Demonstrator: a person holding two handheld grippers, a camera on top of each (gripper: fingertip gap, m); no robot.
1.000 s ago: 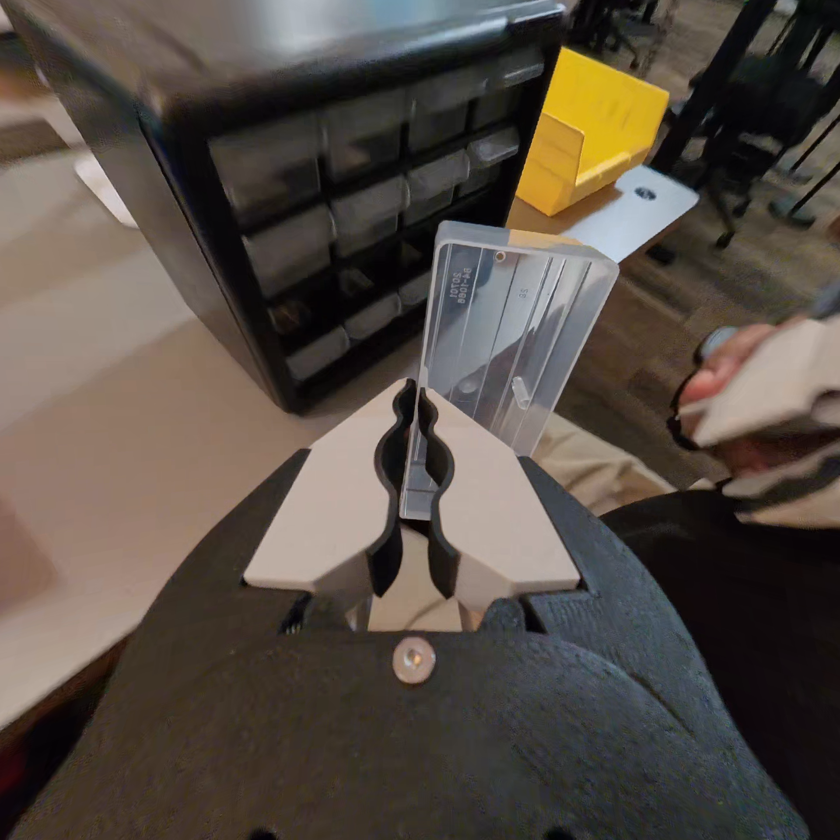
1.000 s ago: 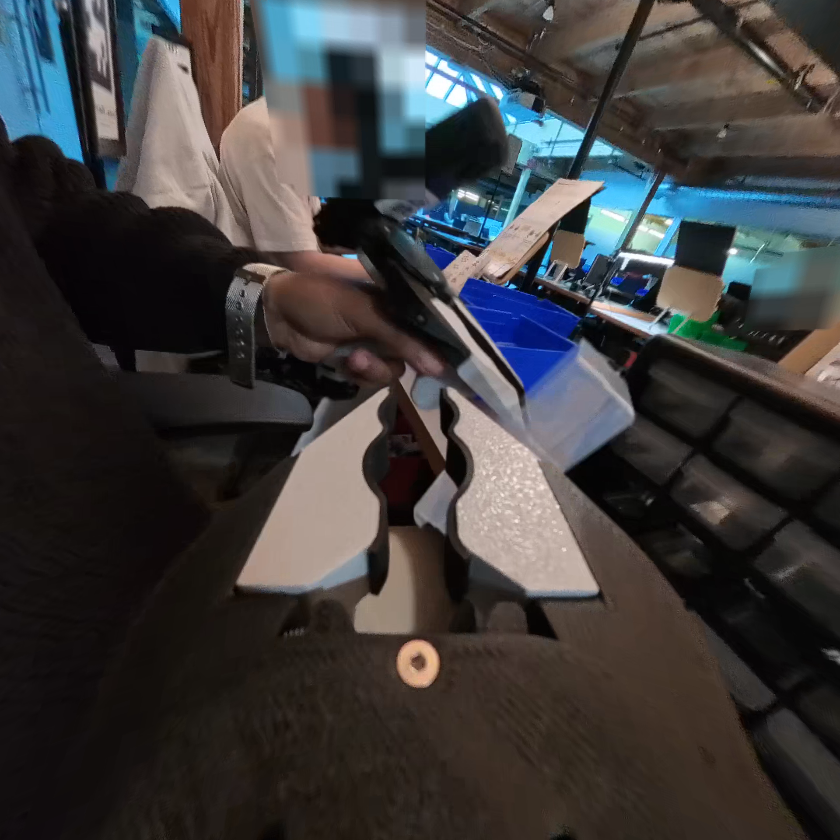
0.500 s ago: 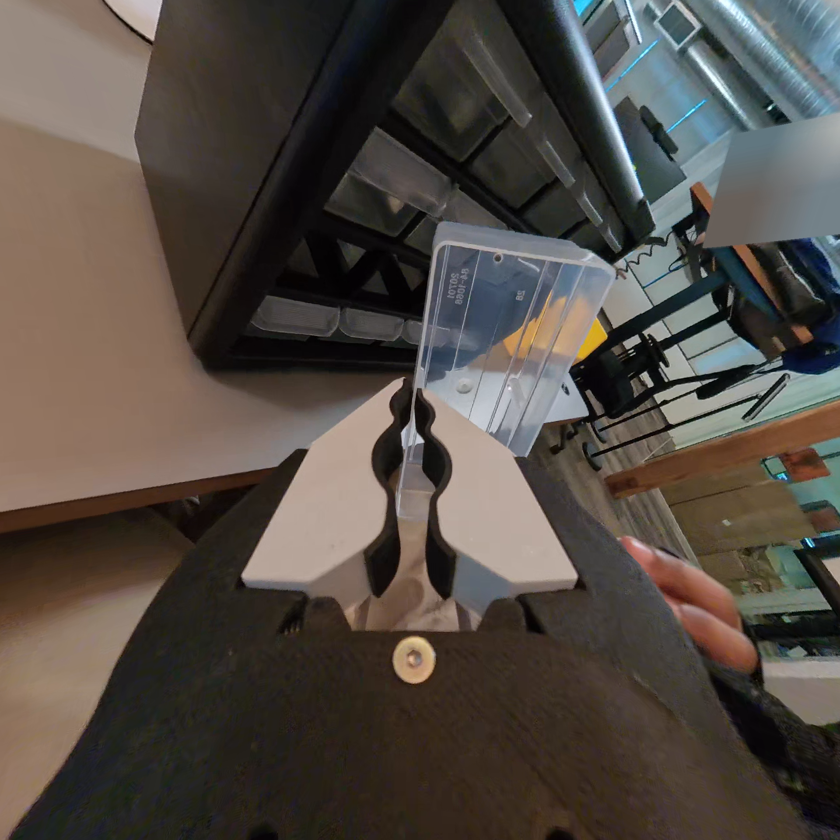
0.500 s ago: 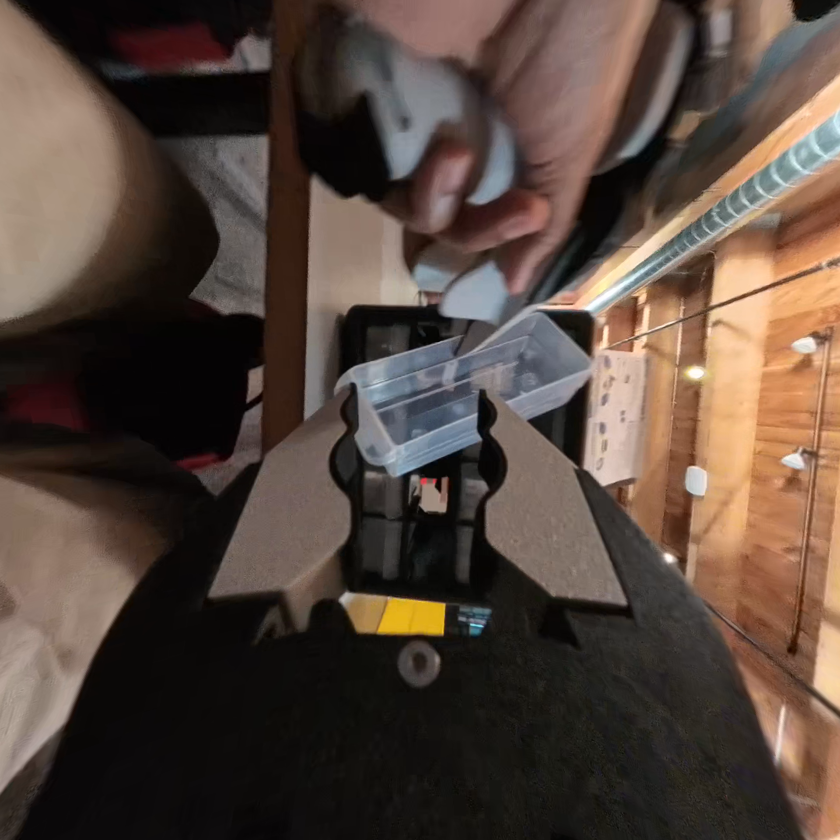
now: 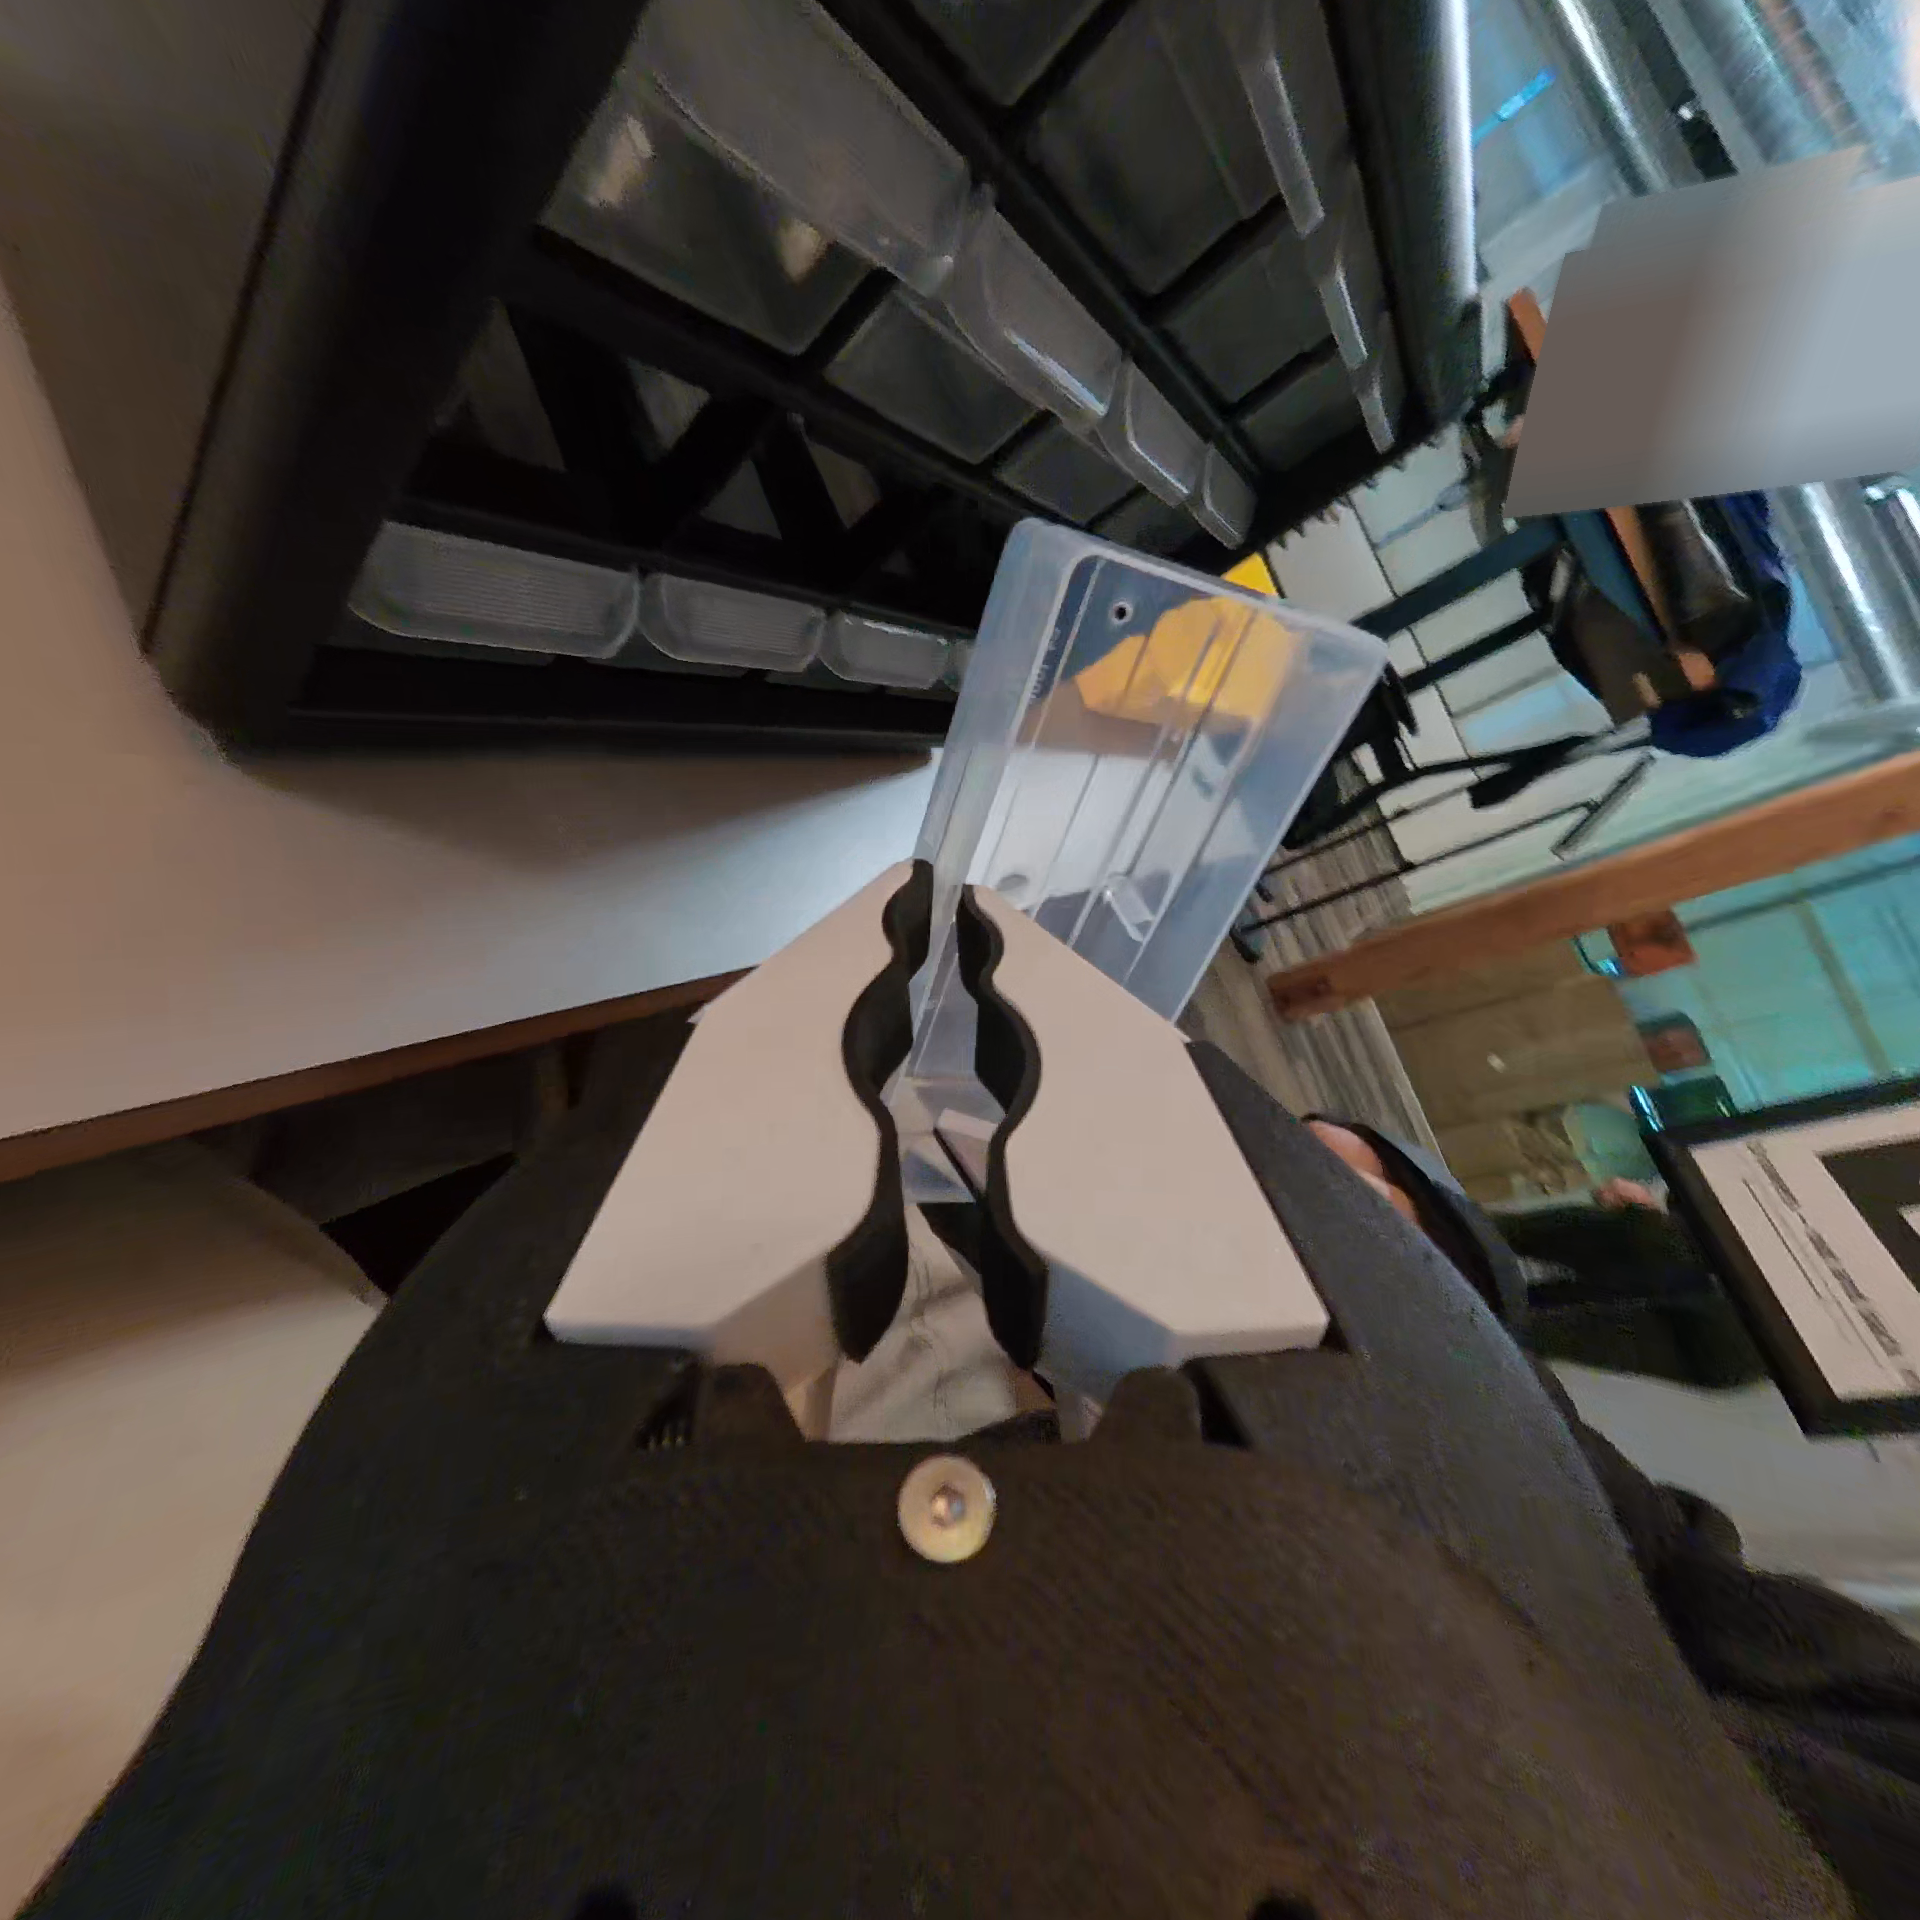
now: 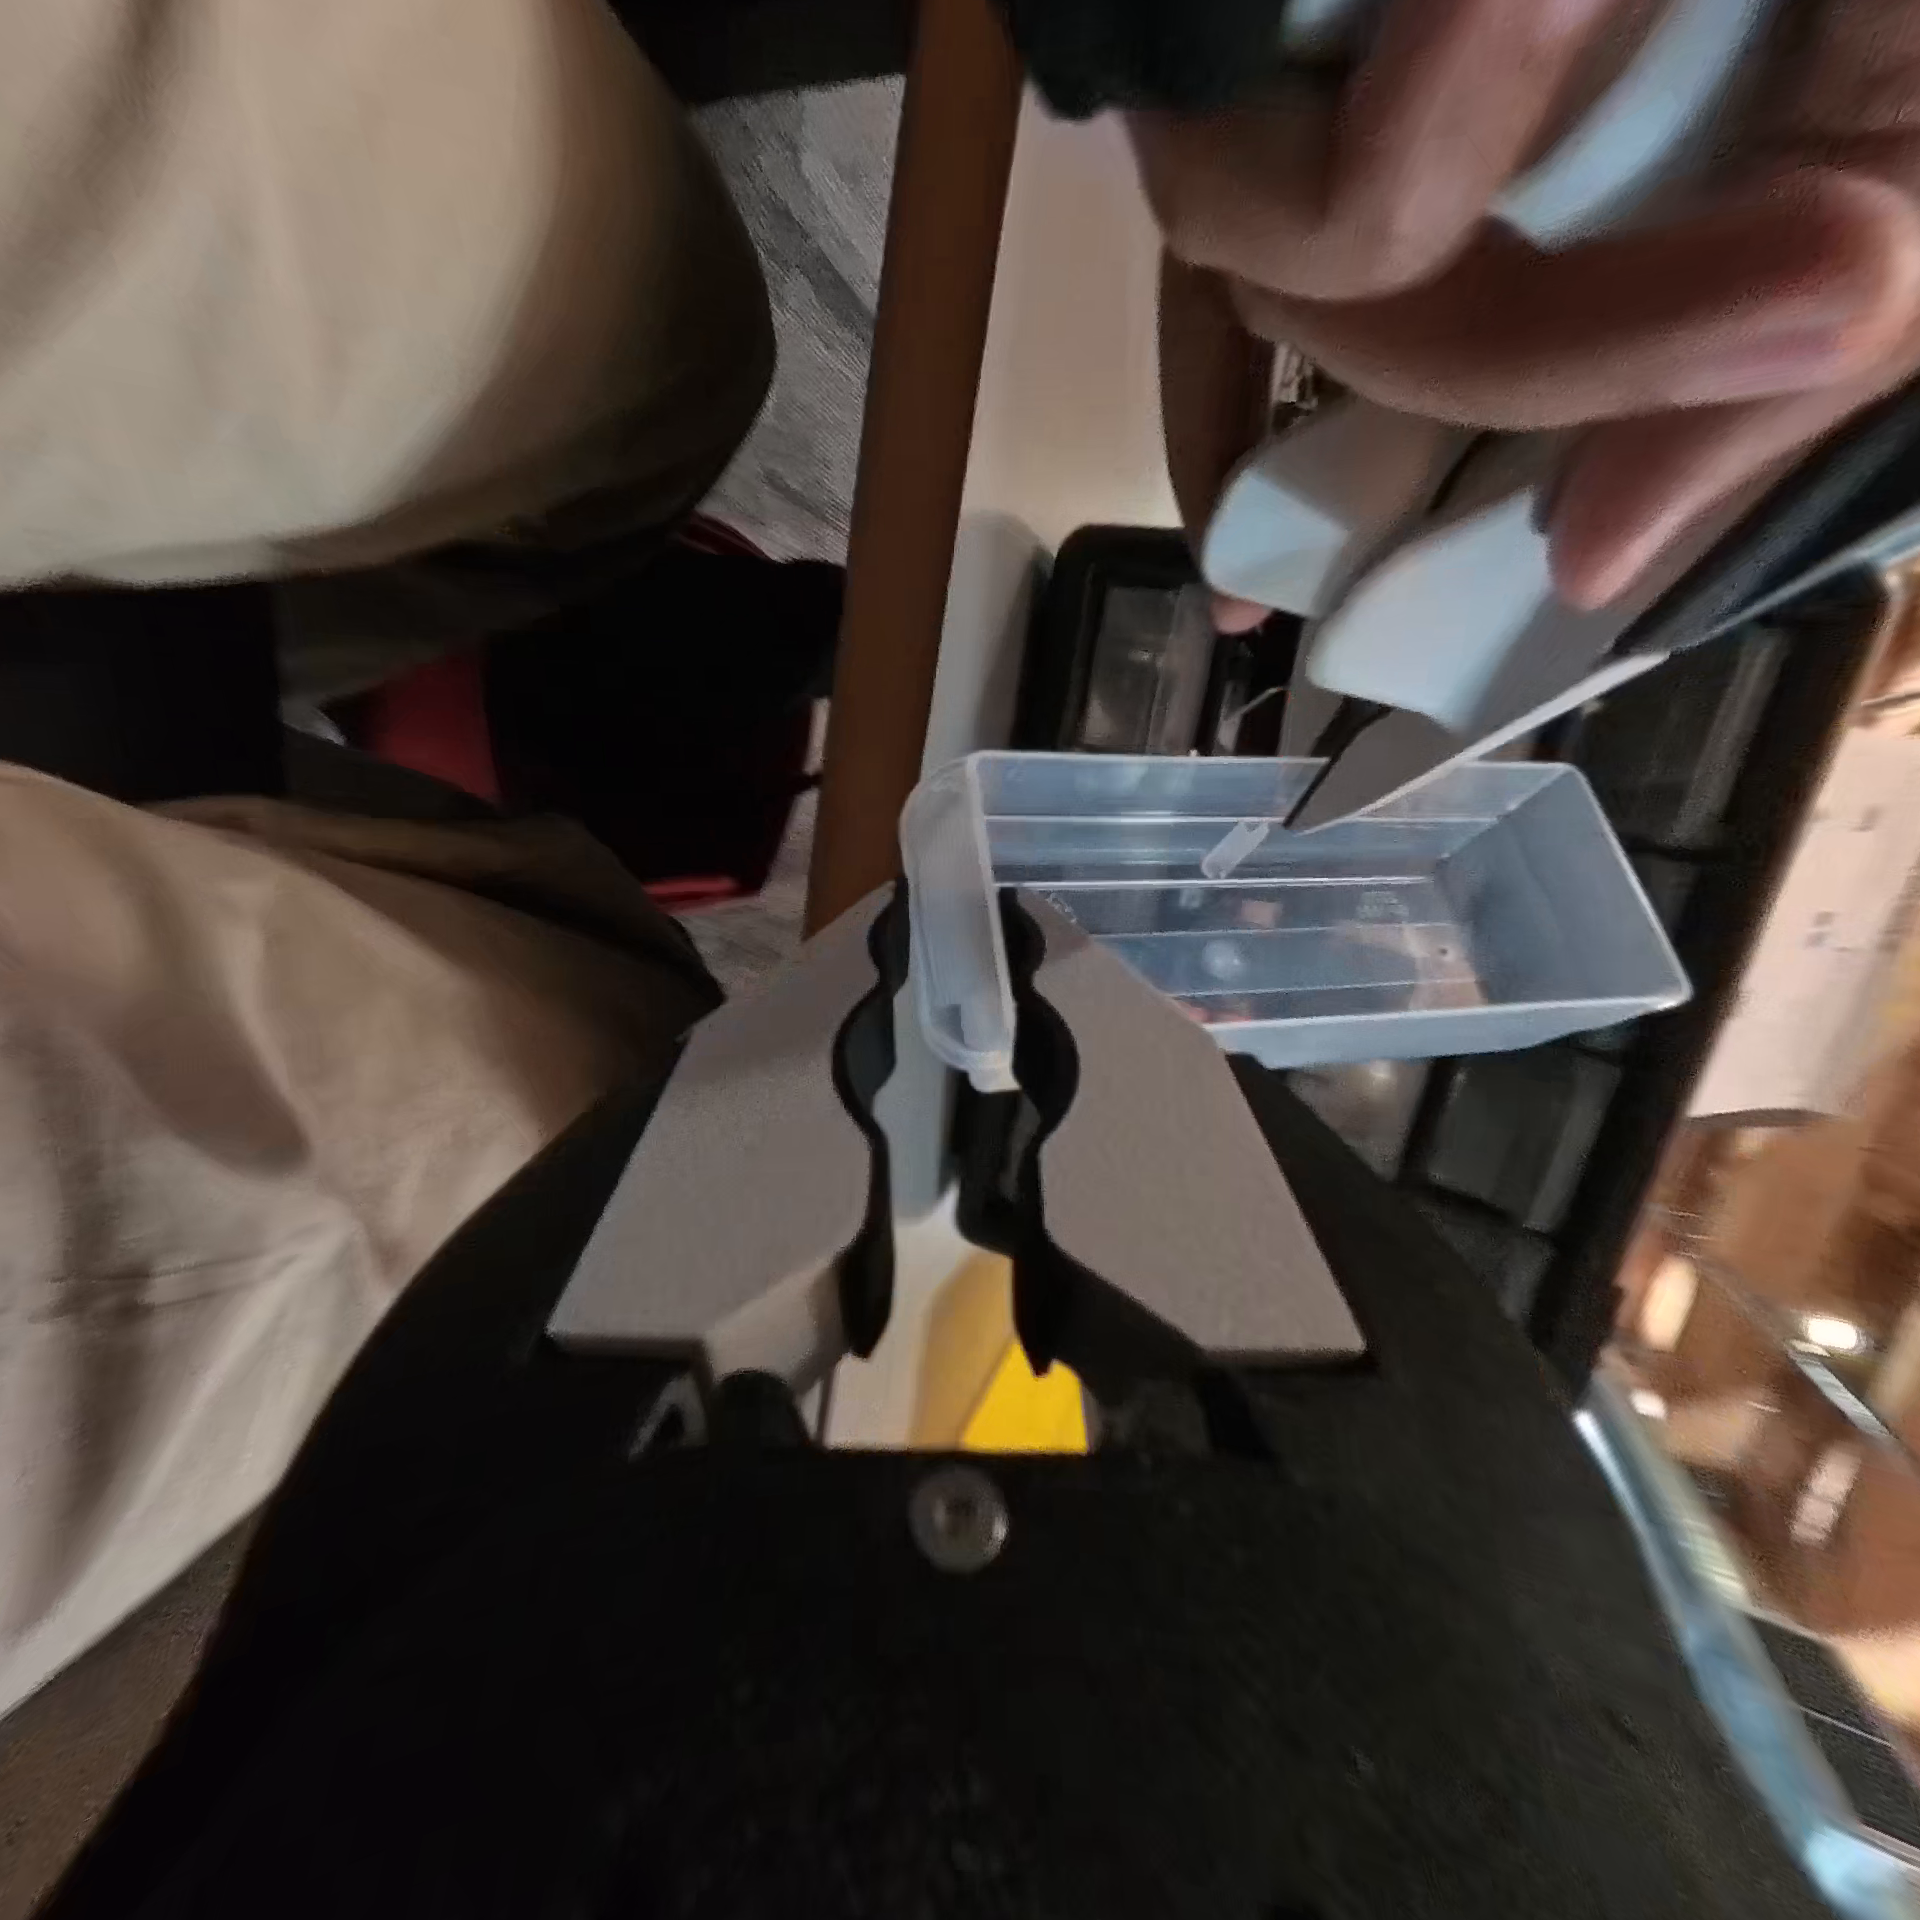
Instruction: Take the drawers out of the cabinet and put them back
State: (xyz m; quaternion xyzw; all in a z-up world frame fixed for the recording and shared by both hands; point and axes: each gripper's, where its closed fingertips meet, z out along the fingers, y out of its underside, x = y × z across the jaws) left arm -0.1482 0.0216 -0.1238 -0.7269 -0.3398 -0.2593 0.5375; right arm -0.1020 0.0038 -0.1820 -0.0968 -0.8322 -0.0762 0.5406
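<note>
Behind everything a grey table (image 5: 312,914) carries the black cabinet (image 5: 343,343), with some slots bare. Off the table, in the air, both grippers pinch one clear, empty plastic drawer (image 5: 1132,790): the left gripper (image 5: 937,914) clamps a side wall, the right gripper (image 6: 956,925) clamps its front lip.

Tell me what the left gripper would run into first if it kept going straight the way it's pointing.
The left gripper, shut on the clear drawer, points past the black cabinet's lower right corner. The drawer's far end looks likely to pass beside that corner toward open room beyond, though depth is hard to judge.
</note>
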